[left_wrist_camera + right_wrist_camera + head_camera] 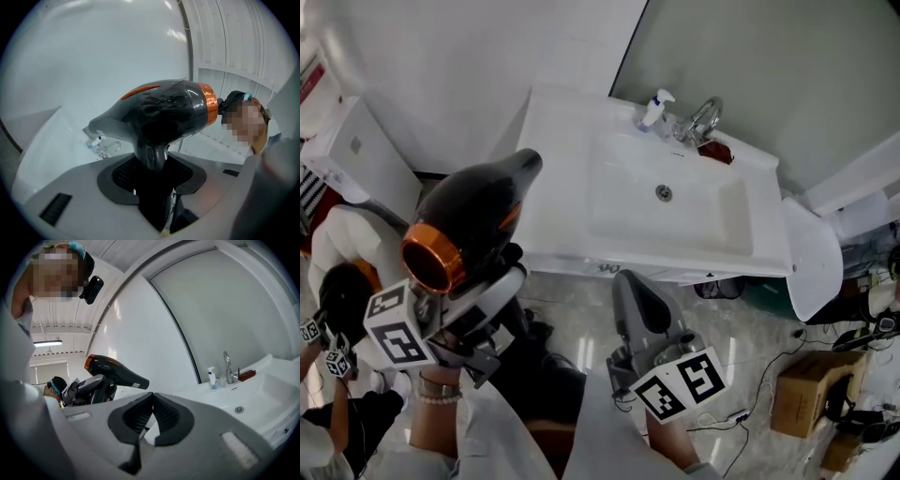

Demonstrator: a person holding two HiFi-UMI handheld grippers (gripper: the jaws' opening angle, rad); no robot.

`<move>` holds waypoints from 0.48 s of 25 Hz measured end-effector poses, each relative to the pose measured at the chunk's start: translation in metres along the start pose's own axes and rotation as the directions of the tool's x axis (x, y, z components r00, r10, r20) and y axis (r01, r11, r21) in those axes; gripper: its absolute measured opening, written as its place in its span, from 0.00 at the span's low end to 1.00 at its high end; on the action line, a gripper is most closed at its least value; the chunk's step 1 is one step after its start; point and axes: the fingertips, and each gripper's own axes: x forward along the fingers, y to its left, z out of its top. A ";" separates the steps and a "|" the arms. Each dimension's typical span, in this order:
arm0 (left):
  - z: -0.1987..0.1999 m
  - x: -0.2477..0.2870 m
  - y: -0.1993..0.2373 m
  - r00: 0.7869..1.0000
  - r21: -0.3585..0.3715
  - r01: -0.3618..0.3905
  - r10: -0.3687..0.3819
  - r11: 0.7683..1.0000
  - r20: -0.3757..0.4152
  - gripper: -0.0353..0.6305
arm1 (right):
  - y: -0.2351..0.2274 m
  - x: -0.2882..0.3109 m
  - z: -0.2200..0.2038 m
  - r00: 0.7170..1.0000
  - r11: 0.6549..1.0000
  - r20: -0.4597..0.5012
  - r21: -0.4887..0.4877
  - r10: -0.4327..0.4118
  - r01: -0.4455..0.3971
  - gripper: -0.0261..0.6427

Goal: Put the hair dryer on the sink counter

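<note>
A glossy black hair dryer (473, 220) with an orange metal ring at its rear sits at the left of the head view, held in the air off the left end of the white sink tabletop (558, 122) and not yet resting on it. Its narrow nozzle points toward the upper right of the frame, at the tabletop's near left corner, while the orange ring faces the lower left.

The left gripper (483, 291) has its fingers clamped on the dryer's dark handle. In the left gripper view the handle drops straight down between the black ribbed pads, and the body of the hair dryer (164, 110) lies across the frame above the left gripper (152, 173).

The right gripper (636, 291) hangs at lower centre, in front of the tabletop's front edge. Its fingers are closed together, tips touching, as the right gripper view shows (153, 397). The hair dryer (115, 371) shows at middle left there.

Set into the tabletop is a rectangular white basin (666, 202). At its back edge stand a chrome faucet (703, 117) and, just to its left, a small clear bottle (653, 110) with a blue pump. A brown cardboard box (802, 389) lies on the floor at lower right.
</note>
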 end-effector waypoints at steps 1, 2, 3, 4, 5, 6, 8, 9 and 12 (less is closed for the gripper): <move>0.000 0.000 -0.002 1.000 -0.001 0.005 -0.005 1.000 -0.001 0.31 | 0.001 -0.002 0.004 1.000 1.000 0.008 -0.007 -0.004 0.004 0.03; 0.000 0.001 -0.004 1.000 -0.001 0.011 -0.011 1.000 -0.003 0.31 | 0.002 -0.003 0.008 1.000 1.000 0.015 -0.013 -0.007 0.007 0.03; 0.001 0.002 -0.005 1.000 0.000 0.017 -0.017 1.000 -0.006 0.31 | 0.004 -0.003 0.011 1.000 1.000 0.021 -0.017 -0.009 0.010 0.03; 0.003 0.003 -0.005 1.000 0.000 0.021 -0.021 1.000 -0.011 0.31 | 0.005 -0.001 0.013 1.000 1.000 0.024 -0.019 -0.012 0.012 0.03; 0.006 0.006 -0.002 1.000 -0.001 0.025 -0.025 1.000 -0.017 0.31 | 0.005 0.004 0.015 1.000 1.000 0.026 -0.019 -0.014 0.015 0.03; 0.010 0.009 0.004 0.999 -0.004 0.029 -0.029 1.000 -0.024 0.31 | 0.004 0.013 0.016 1.000 1.000 0.025 -0.018 -0.018 0.018 0.03; 0.021 0.017 0.019 0.999 -0.011 0.036 -0.036 0.999 -0.038 0.31 | 0.000 0.035 0.017 0.999 1.000 0.021 -0.014 -0.025 0.025 0.03; 0.026 0.021 0.026 0.998 -0.015 0.039 -0.040 0.999 -0.044 0.31 | -0.002 0.044 0.018 0.999 1.000 0.020 -0.013 -0.027 0.027 0.04; 0.035 0.027 0.039 0.997 -0.024 0.050 -0.051 0.998 -0.058 0.31 | -0.004 0.065 0.021 0.999 0.999 0.022 -0.012 -0.032 0.032 0.03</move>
